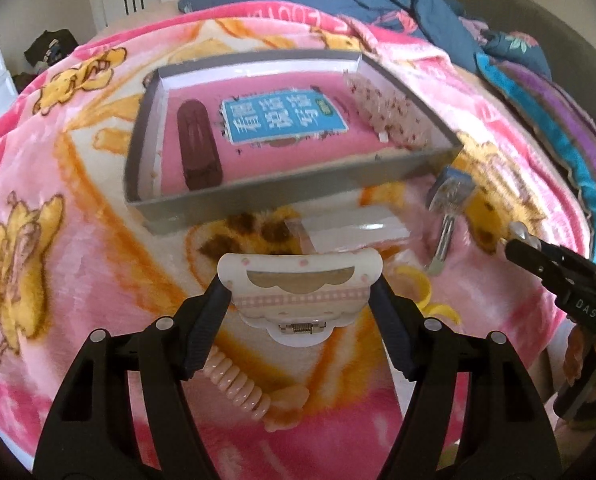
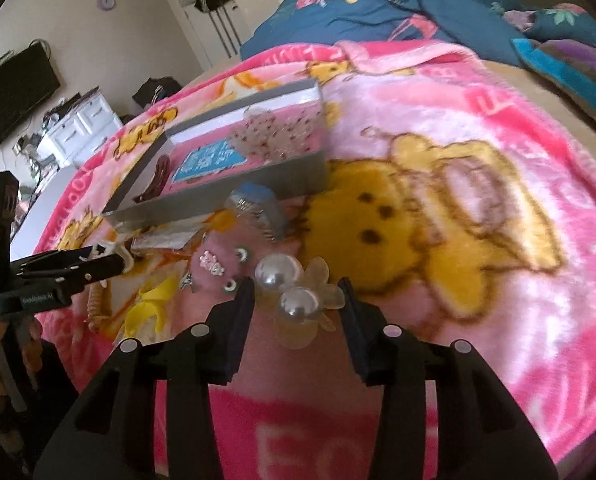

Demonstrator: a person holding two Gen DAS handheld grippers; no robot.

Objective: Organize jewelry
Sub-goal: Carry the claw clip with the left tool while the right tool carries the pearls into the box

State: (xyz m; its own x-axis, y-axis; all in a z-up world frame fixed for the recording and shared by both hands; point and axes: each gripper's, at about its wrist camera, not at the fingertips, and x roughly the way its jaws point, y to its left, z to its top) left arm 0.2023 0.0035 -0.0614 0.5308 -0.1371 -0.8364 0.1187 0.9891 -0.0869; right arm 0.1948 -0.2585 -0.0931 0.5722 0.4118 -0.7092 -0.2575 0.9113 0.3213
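Left tool (image 1: 299, 300) pinching white-pink plastic claw clip (image 1: 298, 296) just short of grey cardboard tray (image 1: 290, 188). Right tool (image 2: 298, 300) around translucent pearl flower clip (image 2: 298, 300), contact unclear — light, slippery, brittle petals; grip body sides.

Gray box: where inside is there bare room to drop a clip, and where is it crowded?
In the gray box, bare pink floor lies between the dark red clip and the blue label, and along the near wall. The right wall is crowded by the clear dotted clips. In front, packets and clips clutter the blanket.
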